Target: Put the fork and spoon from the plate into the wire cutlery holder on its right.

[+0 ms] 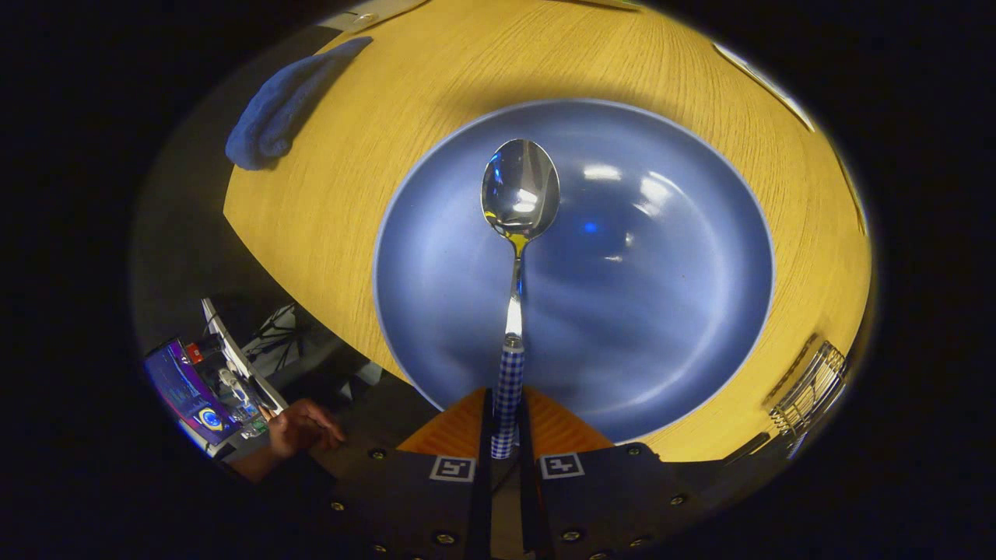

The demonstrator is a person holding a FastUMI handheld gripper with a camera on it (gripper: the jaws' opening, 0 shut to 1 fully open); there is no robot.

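Tool [506, 424] has its two fingers [465, 424] closed tight on the spoon [519, 225], both pressing the checked blue-and-white handle from either side. Handle end sits between the fingers, metal shaft and bowl stick straight out ahead of them. Spoon bowl is shiny, faces up, and is seen over the middle of the blue plate [661, 311]; can't tell if it touches the plate or is lifted off it. A soft shadow lies on the plate just right of the shaft. No other cutlery is on the plate's surface in this view.

Plate is round, glossy, with a pale rim, and sits on the wooden counter [334, 194]. Plate's near rim runs just under the fingertips.

Wire cutlery holder [809, 389] stands on the counter off to the right of the plate, near the counter edge, well apart from the spoon. Its contents can't be made out.

A blue cloth [284, 105], bunched up, lies at the far left of the counter, partly hanging over the edge, well apart from the plate.

Below the counter on the left, a person's hand [299, 428] rests near a lit screen [187, 389] and some cables. Dark floor beyond.
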